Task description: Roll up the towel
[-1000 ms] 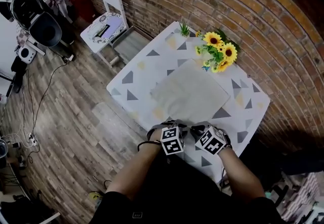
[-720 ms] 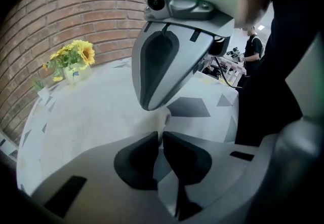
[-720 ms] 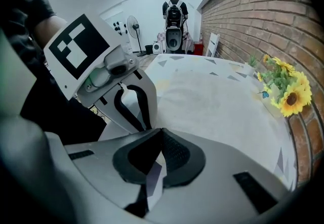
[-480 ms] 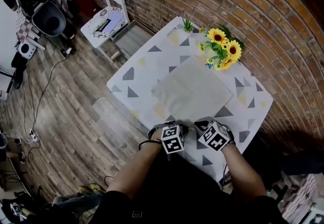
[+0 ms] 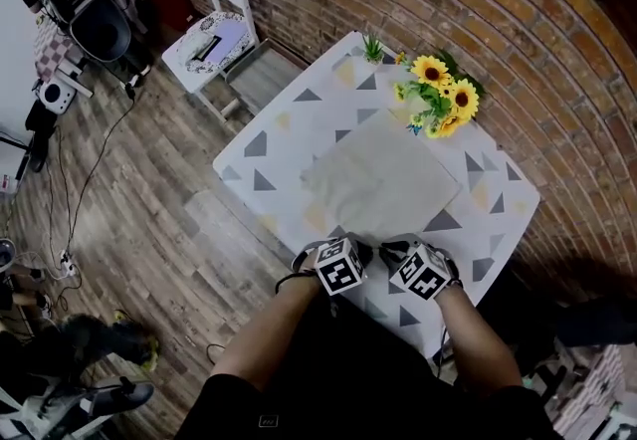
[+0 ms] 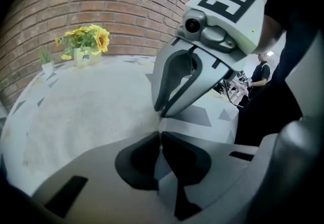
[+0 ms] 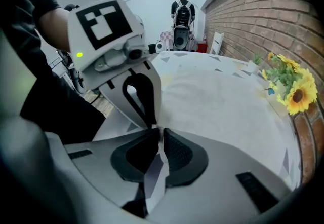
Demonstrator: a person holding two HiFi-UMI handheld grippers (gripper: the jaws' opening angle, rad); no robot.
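Your towel lies flat & unrolled mid-table, on the triangle-print cloth. Both grippers are at its near end, right in front of you, side by side w/ tips angled down at the cloth. The tips sit just beside each other.

Left gripper: its jaws have just been closing. The pads are now all but together at the towel's near edge, w/ a thin pale strip of cloth pinched btwn them. From this gripper the towel spreads ahead & to the left of the tips. Bare tablecloth w/ grey triangles lies to the right.

Right gripper: its jaws have just opened a touch, but a pale fold of the towel runs down btwn the pads & they press on it, so it's gripped. From here the towel spreads ahead & to the right of the tips. Your left gripper comes down just to the left, nearly tip to tip.

So you've got the near end of the towel pinched in both grippers, close together. The rest lies flat, stretching away from you toward the sunflowers. Those stand just past the towel's far side, by the brick wall, w/ a small green plant beside them at the table's far corner.
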